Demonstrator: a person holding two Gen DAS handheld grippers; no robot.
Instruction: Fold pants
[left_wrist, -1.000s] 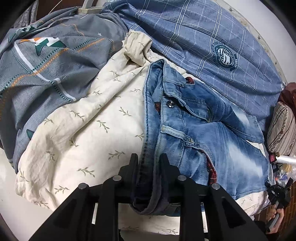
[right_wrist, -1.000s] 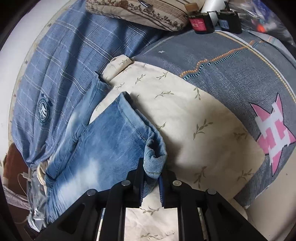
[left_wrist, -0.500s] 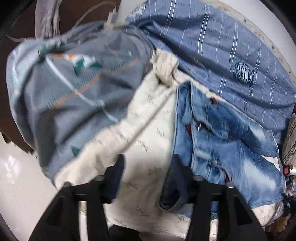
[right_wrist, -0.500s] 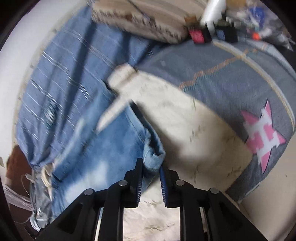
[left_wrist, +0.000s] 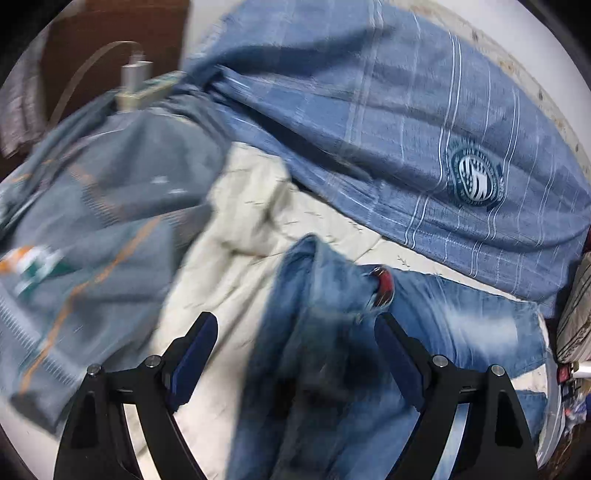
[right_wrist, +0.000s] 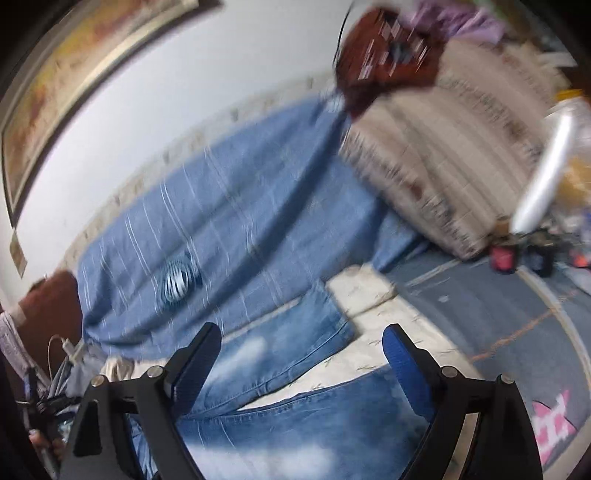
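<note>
Jeans (left_wrist: 325, 369), soft, fairly heavy denim lying on the cream sheet (left_wrist: 236, 258) just below the blue plaid blanket (left_wrist: 388, 129), look best taken by waistband or hems, and my left hand-held gripper (left_wrist: 295, 354) and right hand-held gripper (right_wrist: 303, 365) have just been opening wide, gripping nothing.

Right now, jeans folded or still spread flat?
Folded, loosely. The jeans lie doubled over themselves on the cream sheet, one denim layer over another. Both grippers' jaws have just been opening, pads off the denim.
</note>
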